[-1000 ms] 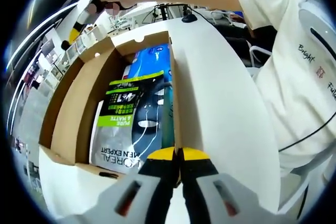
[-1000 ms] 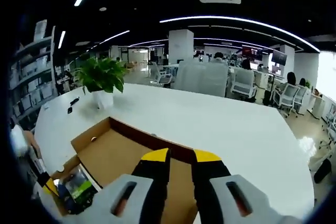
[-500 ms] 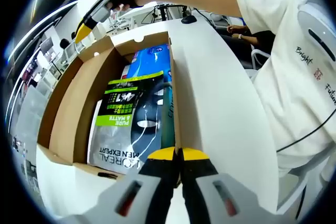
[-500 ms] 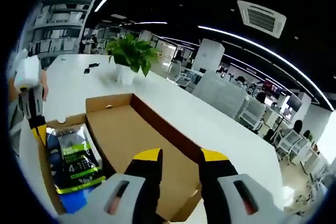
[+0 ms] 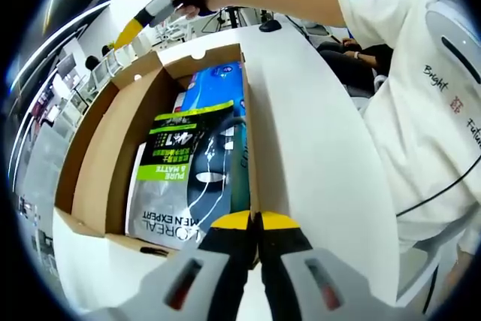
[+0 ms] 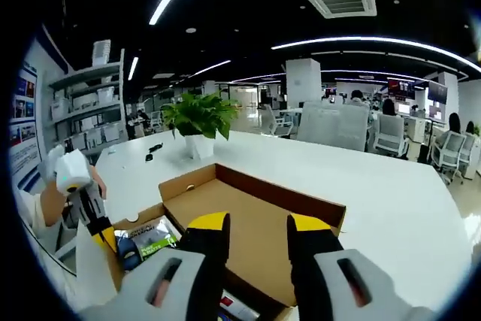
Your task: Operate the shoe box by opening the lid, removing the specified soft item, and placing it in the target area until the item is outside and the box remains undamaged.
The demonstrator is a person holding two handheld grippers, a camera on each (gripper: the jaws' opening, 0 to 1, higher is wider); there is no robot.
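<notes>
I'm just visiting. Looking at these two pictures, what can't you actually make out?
- Left gripper view: the lower packs in the box are covered by the top pack; what lies under it is hidden.
- Left gripper view: whether the left gripper pinches the box wall is unclear.
- Right gripper view: the pack's print is too small to read; the right gripper hides the box's near part.

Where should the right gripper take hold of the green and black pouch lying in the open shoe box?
Probably the pouch's upper sealed edge, near the blue packet, coming from above. It lies flat, face up, in the shoe box, so only a thin edge offers purchase. The right gripper is open; the left gripper pinches the box wall.
</notes>
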